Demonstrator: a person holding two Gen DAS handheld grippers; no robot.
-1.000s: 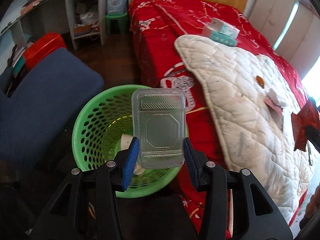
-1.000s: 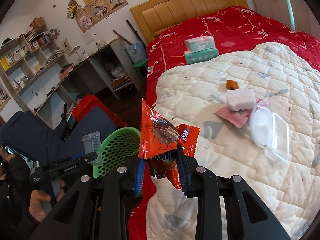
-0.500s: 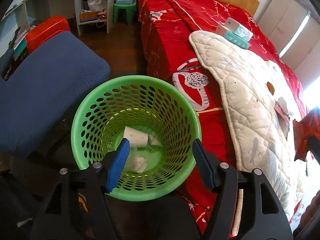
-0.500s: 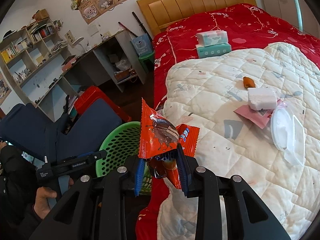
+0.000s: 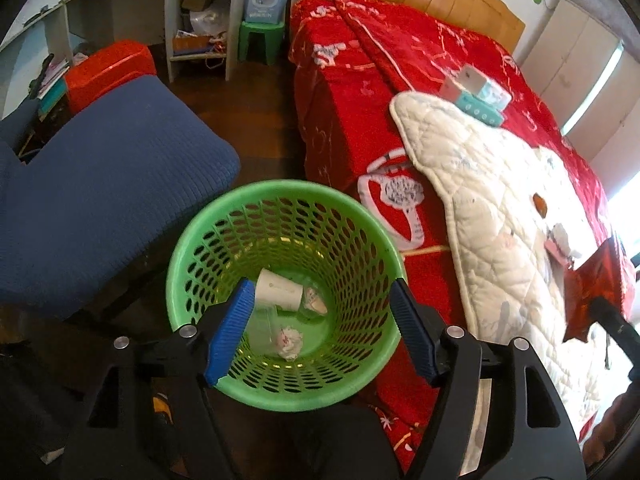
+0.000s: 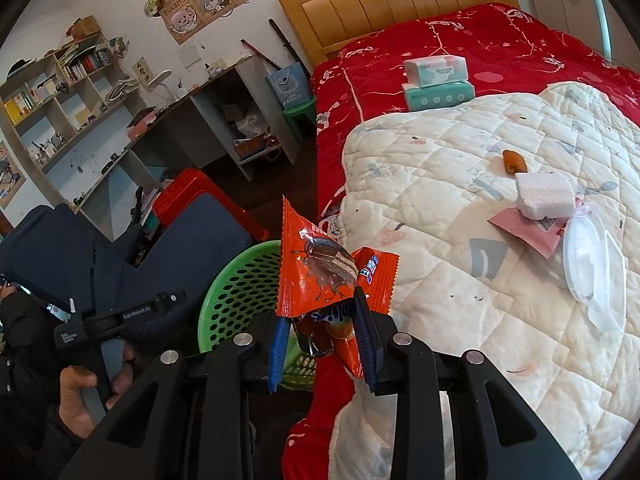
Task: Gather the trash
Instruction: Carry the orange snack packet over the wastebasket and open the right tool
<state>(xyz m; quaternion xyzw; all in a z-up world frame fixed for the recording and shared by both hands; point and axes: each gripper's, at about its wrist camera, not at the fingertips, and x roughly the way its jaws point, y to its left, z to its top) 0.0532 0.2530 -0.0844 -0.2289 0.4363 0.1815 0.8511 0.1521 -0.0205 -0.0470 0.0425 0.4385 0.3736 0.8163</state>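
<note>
My left gripper (image 5: 320,332) is open and empty, held right above the green mesh waste basket (image 5: 224,216) on the floor beside the bed. Inside the basket lie a white paper cup (image 5: 278,291), a crumpled tissue (image 5: 289,342) and a clear plastic container (image 5: 262,322). My right gripper (image 6: 322,344) is shut on an orange snack wrapper (image 6: 316,276), held just right of the basket (image 6: 240,288) near the bed edge. On the white quilt (image 6: 440,200) lie a clear plastic lid (image 6: 592,268), a white foam block (image 6: 544,200), a pink paper (image 6: 524,228) and an orange scrap (image 6: 512,162).
A blue padded chair (image 5: 100,200) stands left of the basket. A red stool (image 5: 108,68), a grey desk with shelves (image 6: 180,120) and a green stool (image 5: 260,38) stand behind. Two tissue packs (image 6: 436,80) sit on the red bedspread (image 5: 360,80).
My left gripper opened and the clear plastic container dropped into the basket. The left gripper then moved closer over the basket. The right gripper kept hold of the wrapper.
</note>
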